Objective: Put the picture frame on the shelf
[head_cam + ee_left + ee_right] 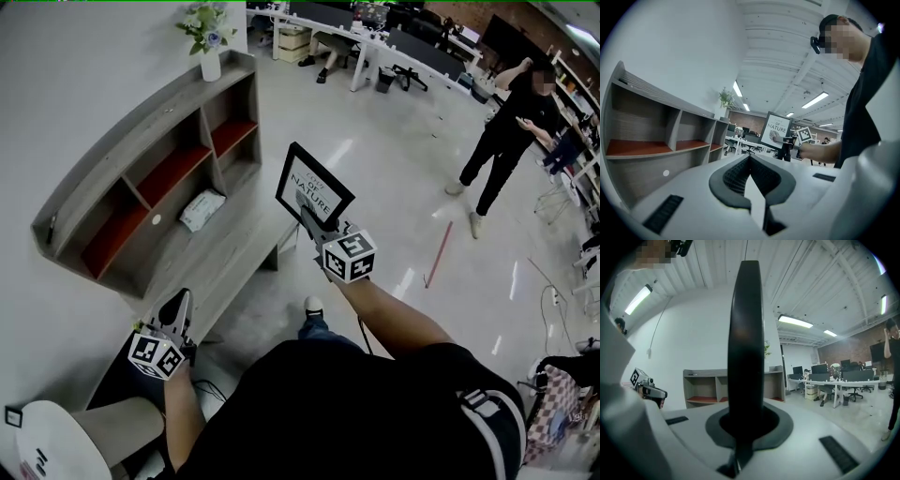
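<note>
Near the shelf (pixel 169 159), picture frame (pixel 315 187) held aloft, clamped at its lower edge between right gripper (pixel 314 217) fingers, its dark rim hiding their tips; left gripper (pixel 174 309) fingers closed together, empty.

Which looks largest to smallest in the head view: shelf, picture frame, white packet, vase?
1. shelf
2. picture frame, though it is held nearer the camera
3. white packet
4. vase, smallest but farthest away
</note>
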Available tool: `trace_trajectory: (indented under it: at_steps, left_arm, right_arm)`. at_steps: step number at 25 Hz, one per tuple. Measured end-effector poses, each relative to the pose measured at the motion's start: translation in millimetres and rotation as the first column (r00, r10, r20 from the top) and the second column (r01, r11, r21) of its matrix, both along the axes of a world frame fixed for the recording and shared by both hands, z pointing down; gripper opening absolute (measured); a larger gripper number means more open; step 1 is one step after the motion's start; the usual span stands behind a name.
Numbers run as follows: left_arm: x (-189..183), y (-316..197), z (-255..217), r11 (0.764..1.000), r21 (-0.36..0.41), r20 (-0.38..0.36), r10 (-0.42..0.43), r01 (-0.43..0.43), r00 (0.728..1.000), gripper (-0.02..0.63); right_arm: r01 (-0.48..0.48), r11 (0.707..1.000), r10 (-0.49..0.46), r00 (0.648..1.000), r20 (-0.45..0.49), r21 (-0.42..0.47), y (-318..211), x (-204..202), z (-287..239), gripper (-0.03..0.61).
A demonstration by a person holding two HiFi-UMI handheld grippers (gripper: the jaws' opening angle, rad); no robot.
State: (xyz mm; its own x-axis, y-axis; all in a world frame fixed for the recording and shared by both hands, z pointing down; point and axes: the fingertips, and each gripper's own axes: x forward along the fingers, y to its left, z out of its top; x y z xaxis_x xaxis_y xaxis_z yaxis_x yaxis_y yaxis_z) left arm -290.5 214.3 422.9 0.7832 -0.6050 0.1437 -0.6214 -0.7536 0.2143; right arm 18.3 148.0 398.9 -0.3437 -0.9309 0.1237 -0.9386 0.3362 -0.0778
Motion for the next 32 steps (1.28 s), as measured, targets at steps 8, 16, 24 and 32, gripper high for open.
trace_trajectory:
  at_steps: [8, 16, 24, 32]
  left_arm:
    - [21, -18, -2, 1.0, 0.022, 0.005, -0.02, 0.02, 1.0, 0.021]
    - [46, -43, 3, 0.999, 0.012, 0.014, -0.032, 0.032, 0.999, 0.021]
    - [68, -77, 6, 0.998, 0.005, 0.02, -0.056, 0.055, 0.998, 0.021]
    - [88, -105, 10, 0.996, -0.007, 0.02, -0.089, 0.089, 0.996, 0.021]
  right_arm:
    - [0.018, 1.0, -0.018, 1.0, -0.001, -0.015, -21, 16, 8, 0.023]
    - [0.035, 0.999, -0.035, 0.999, -0.001, -0.036, -55, 36, 20, 0.023]
    - [0.055, 0.997, -0.055, 0.998, 0.0, -0.048, -98, 56, 28, 0.023]
    - [0.082, 0.994, -0.082, 0.997, 0.001, -0.067, -136, 71, 39, 0.023]
